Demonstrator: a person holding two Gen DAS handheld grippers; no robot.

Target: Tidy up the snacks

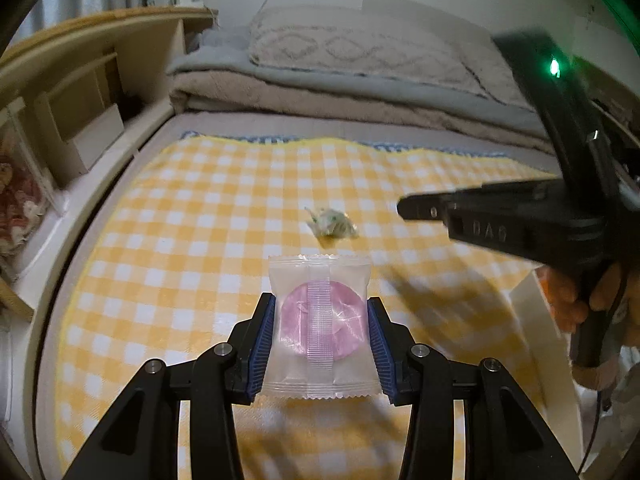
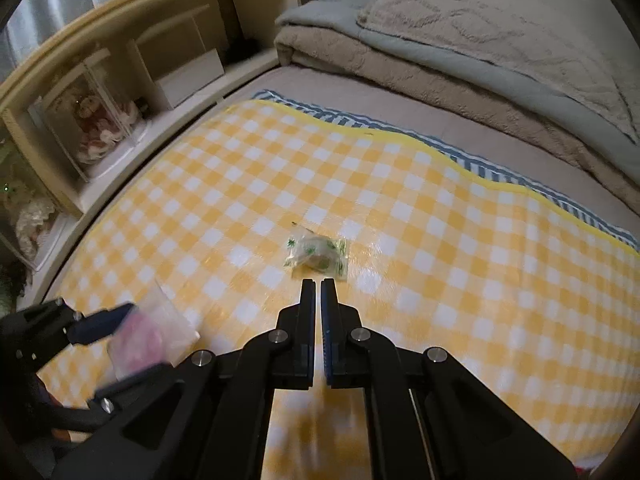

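A clear packet with a round pink snack is pinched between the blue pads of my left gripper and held above the yellow checked cloth. The right wrist view shows the same pink packet, blurred, in the left gripper at lower left. A small crumpled green-and-clear wrapped snack lies on the cloth just beyond the tips of my right gripper, which is shut with nothing between its pads. In the left wrist view the right gripper hovers to the right of that green snack.
The cloth covers a bed. Folded blankets and a pillow lie at the far end. A wooden headboard shelf with boxed dolls runs along the left. A white box edge and a hand are at the right.
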